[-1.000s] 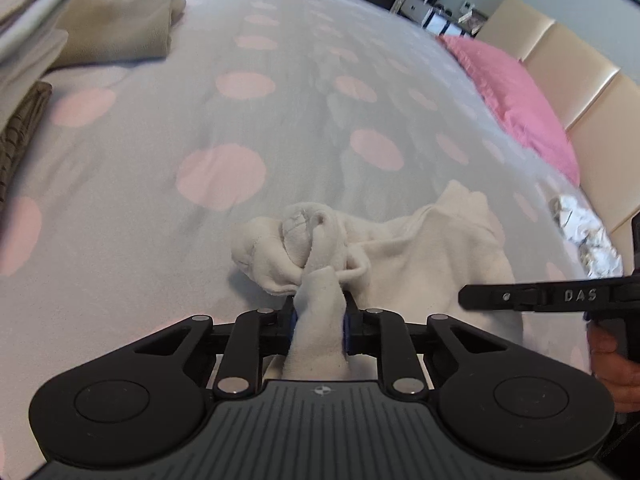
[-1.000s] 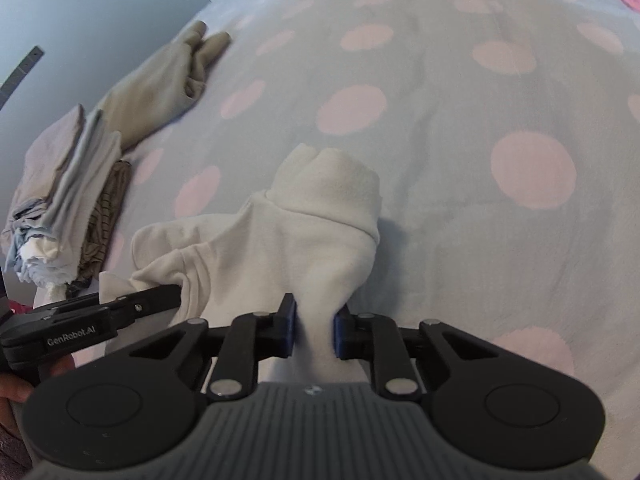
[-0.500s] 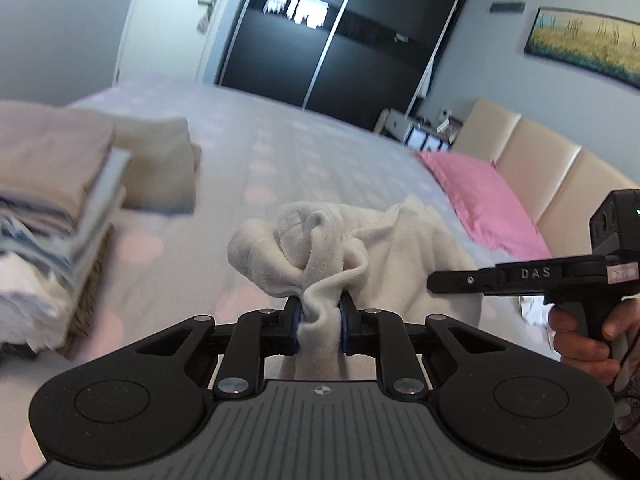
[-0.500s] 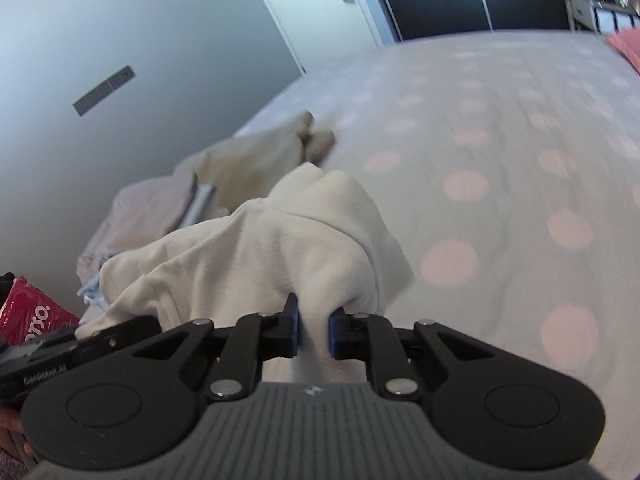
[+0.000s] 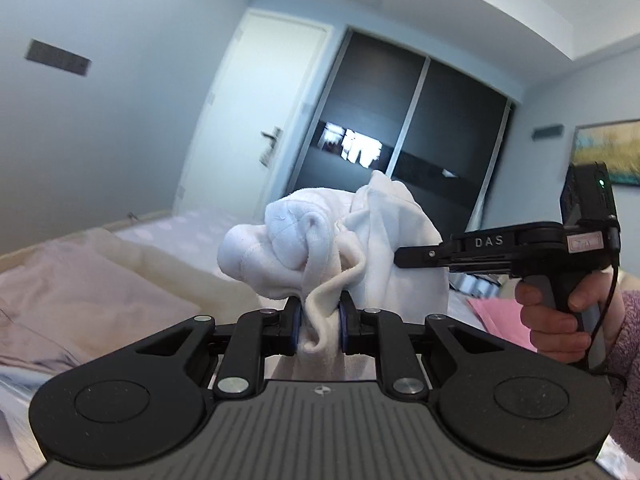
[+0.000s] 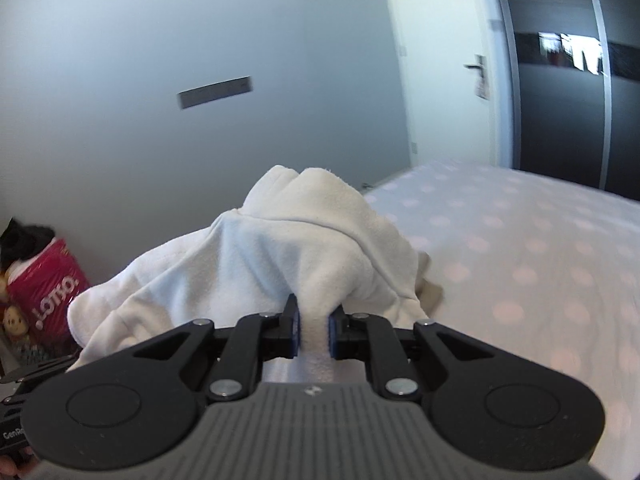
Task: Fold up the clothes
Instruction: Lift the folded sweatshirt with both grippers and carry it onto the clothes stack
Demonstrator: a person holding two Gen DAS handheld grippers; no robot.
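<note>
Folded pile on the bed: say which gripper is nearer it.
Left. The left gripper sits just right of the folded pile; the right gripper is farther right, past the white garment.

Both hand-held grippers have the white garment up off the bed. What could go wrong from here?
1. The white garment hangs bunched and twisted at the left hand-held gripper, so it may not spread flat.
2. The right hand-held gripper pinches only a narrow fold; it might slip.

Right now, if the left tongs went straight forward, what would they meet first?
The white garment they already grip bunches directly ahead of the left tongs. Past it probably the dark wardrobe, though depth is unclear.
</note>
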